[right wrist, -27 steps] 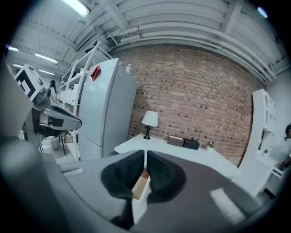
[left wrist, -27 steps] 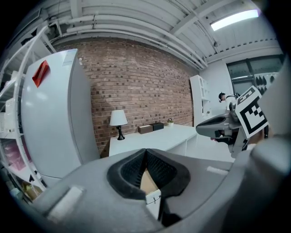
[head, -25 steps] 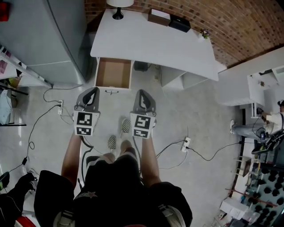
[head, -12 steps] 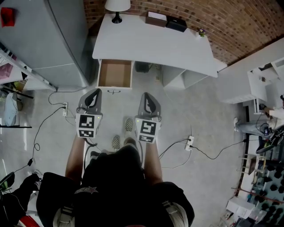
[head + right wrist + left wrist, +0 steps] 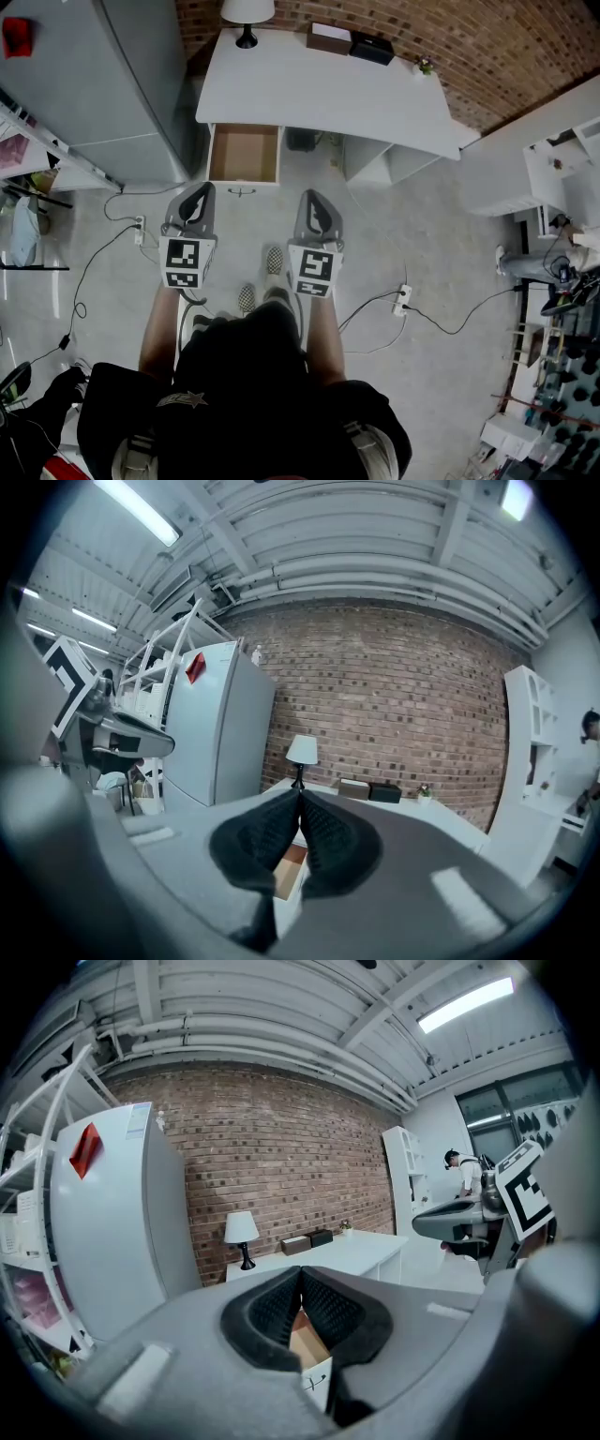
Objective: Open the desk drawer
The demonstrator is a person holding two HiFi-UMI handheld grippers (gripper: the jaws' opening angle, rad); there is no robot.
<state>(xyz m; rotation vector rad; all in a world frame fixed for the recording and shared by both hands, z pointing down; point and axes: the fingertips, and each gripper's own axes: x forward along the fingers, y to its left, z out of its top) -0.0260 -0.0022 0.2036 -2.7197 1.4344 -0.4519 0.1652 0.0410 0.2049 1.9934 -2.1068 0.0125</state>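
The white desk (image 5: 328,94) stands against the brick wall. Its left drawer (image 5: 243,155) is pulled out, showing a bare brown inside, with a small handle (image 5: 241,192) on the white front. My left gripper (image 5: 200,192) hovers just short of the drawer front, a little left of the handle, with its pads closed on nothing. My right gripper (image 5: 315,199) hangs level with it to the right of the drawer, also shut and empty. In the left gripper view the drawer (image 5: 305,1340) shows below the closed pads (image 5: 323,1312). The right gripper view shows the drawer (image 5: 289,862) the same way.
A grey fridge (image 5: 103,84) stands left of the desk. A lamp (image 5: 247,14) and two boxes (image 5: 336,37) sit on the desk's far edge. Cables and power strips (image 5: 403,300) lie on the floor. The person's shoes (image 5: 272,262) are between the grippers.
Both grippers have lifted a little, and the right one has shifted slightly rightwards. The drawer stays pulled out.
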